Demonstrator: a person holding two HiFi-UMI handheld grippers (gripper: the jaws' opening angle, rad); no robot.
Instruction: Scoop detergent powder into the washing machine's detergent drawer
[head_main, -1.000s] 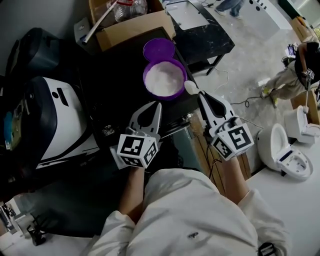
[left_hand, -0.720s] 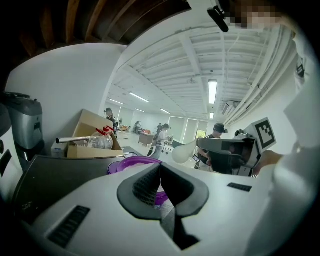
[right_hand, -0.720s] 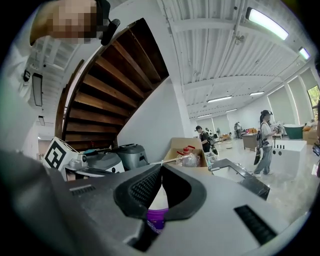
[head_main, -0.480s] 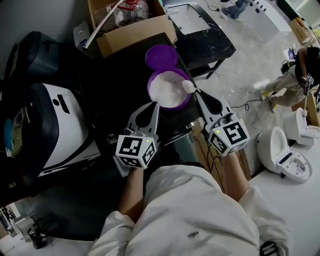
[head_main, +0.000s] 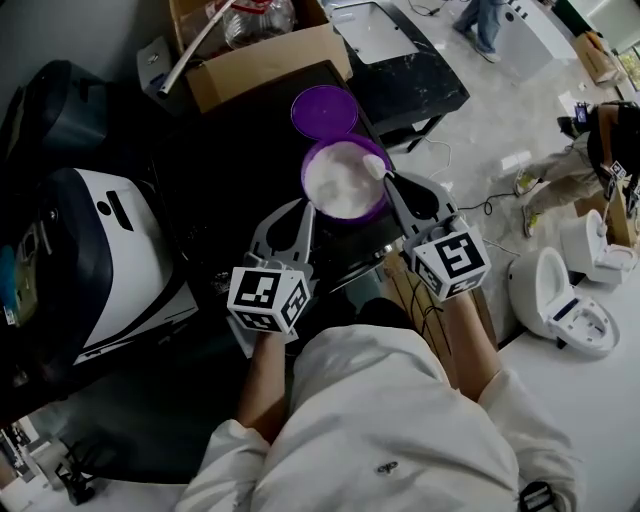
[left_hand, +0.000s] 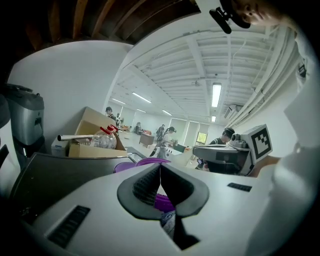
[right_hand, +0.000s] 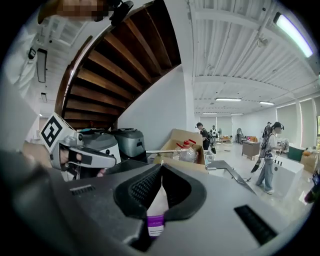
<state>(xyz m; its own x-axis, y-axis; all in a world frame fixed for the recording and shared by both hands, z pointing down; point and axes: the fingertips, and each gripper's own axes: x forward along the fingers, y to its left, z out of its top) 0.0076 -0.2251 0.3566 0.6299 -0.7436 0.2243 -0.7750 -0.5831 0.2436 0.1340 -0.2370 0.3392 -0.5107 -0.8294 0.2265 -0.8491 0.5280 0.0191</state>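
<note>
One purple bowl (head_main: 345, 205) of white detergent powder (head_main: 340, 180) stood on the dark table (head_main: 230, 160), at its right near part. One purple lid (head_main: 324, 108) lay flat just beyond it, on the far side. One cardboard box (head_main: 262, 55) stood at the far edge of the table, with a clear bottle (head_main: 258, 18) inside it. One white machine (head_main: 110, 250) stood to the left, well apart from the bowl. Two grippers were in view. The right gripper (head_main: 390, 182) had its jaws pinched on the handle of one white spoon (head_main: 375, 166); the spoon's scoop sat at the bowl's right rim, over the powder. In the right gripper view the handle (right_hand: 157, 205), with a purple band, stood upright between the closed jaws. The left gripper (head_main: 304, 208) hung just near-left of the bowl, its jaws pressed together with nothing seen between them. On the floor to the right, one white toilet-like fixture (head_main: 560, 300) stood clear of the table.
</note>
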